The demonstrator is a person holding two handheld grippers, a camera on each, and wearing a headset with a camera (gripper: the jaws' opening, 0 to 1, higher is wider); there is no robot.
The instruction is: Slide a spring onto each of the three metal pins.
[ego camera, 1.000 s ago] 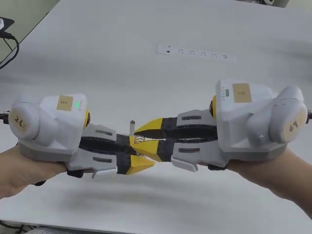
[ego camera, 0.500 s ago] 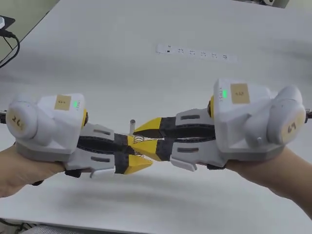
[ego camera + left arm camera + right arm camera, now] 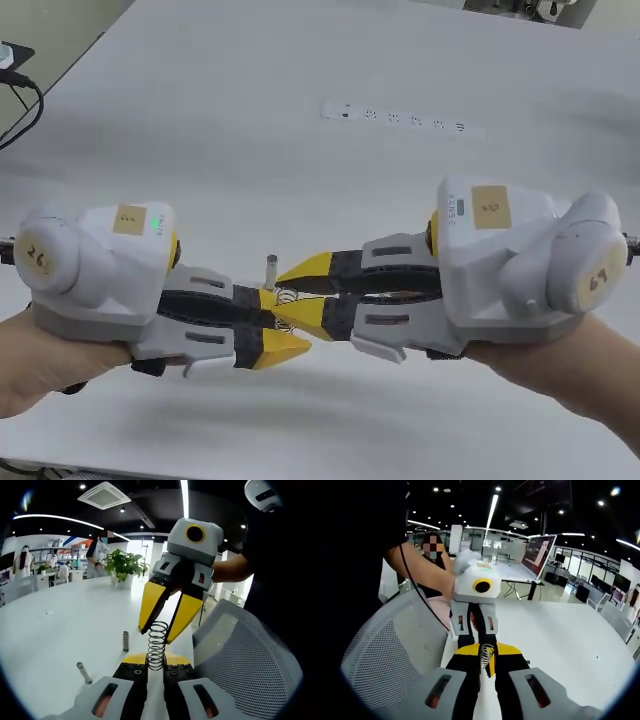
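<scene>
While both grippers meet tip to tip over the near part of the white table (image 3: 200, 130), a spring (image 3: 158, 642) spans the small space between them. The left gripper (image 3: 156, 667) has its jaws drawn almost together and clamped on one end of the spring, which stands straight out along those jaws in the left gripper view. The right gripper (image 3: 487, 664) faces it from the opposite side. Its yellow jaws are parted in a narrow V, with one tip on either side of the spring's other end. Whether those tips press on the coils or merely flank them, I cannot tell.

From the head view the spring is a small coil lying between the yellow tips, and an upright pin (image 3: 271, 266) stands on the table just behind them. The left gripper view has two pins standing on the table to the left of the jaws, both apart from the held spring. The ribbed pin (image 3: 125, 641), nearer the spring, looks wrapped in coils, though it is too small to be sure. The bare pin (image 3: 84, 673) stands further to the left.

A power strip (image 3: 405, 112) lies well away across the table. A mesh chair back (image 3: 240, 650) sits beside the table edge.
</scene>
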